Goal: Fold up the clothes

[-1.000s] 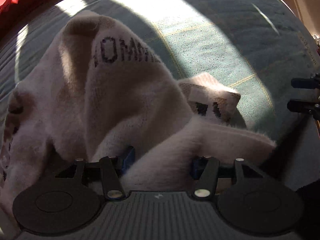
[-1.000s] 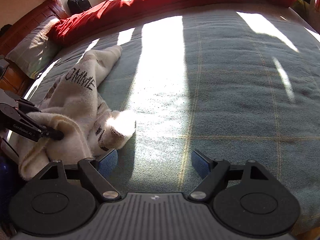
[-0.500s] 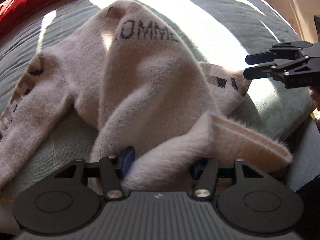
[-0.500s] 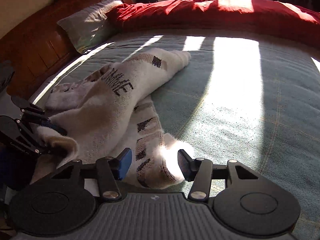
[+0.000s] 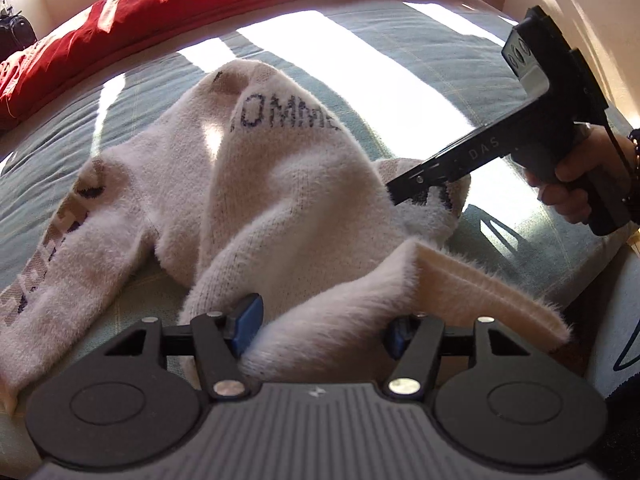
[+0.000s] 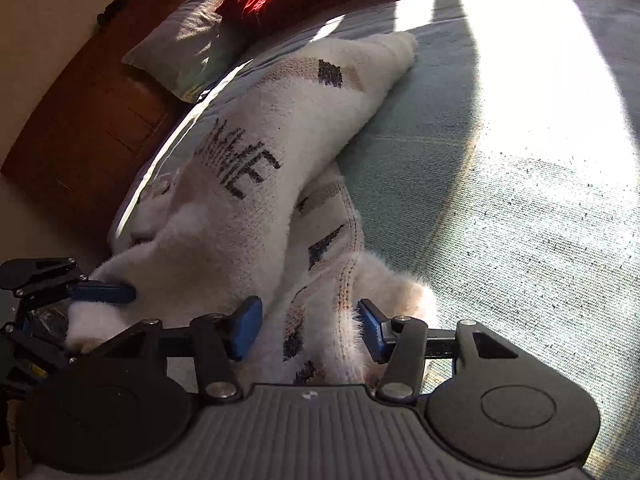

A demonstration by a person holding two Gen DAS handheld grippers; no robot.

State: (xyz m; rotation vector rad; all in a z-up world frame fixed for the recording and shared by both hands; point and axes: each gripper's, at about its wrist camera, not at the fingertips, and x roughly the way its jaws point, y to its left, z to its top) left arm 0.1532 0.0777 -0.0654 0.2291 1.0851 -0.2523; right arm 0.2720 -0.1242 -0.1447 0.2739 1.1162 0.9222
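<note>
- A fluffy cream knitted sweater with dark lettering point(image 5: 280, 184) is seen heaped on a pale blue-green checked bedspread point(image 5: 420, 60), one sleeve trailing toward eight o'clock in the left wrist view.
- The left gripper point(image 5: 320, 326) is clamped on a thick fold of the sweater's hem, its blue pads sunk into the fleece; its jaws have just been opening slightly.
- The right gripper point(image 6: 308, 328), held by a hand point(image 5: 576, 184) at three o'clock, has a patterned sleeve cuff point(image 6: 332, 308) set between its blue pads; the jaws have just been closing, the right pad touching the fuzz.
- A crumpled red duvet point(image 5: 200, 4) is seen at twelve o'clock, a grey pillow point(image 6: 188, 44) at eleven o'clock.
</note>
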